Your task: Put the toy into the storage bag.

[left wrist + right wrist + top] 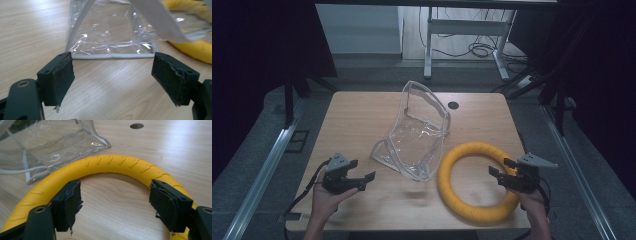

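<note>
The yellow ring (475, 181) lay flat on the table (362, 115), touching the clear plastic bag (414, 132), I think. The right gripper (501, 167) hung over the ring, jaws wide apart; the left gripper (363, 177) faced the bag, equally spread and empty.

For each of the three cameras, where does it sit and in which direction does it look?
High view: above the near table edge, looking forward and down; both forearms, left gripper and right gripper show.
Left gripper view: rides that gripper, facing the clear plastic bag; open jaws show.
Right gripper view: rides that gripper, facing the yellow ring; open jaws show.
Shared: all three show bag, ring and wooden table.
</note>
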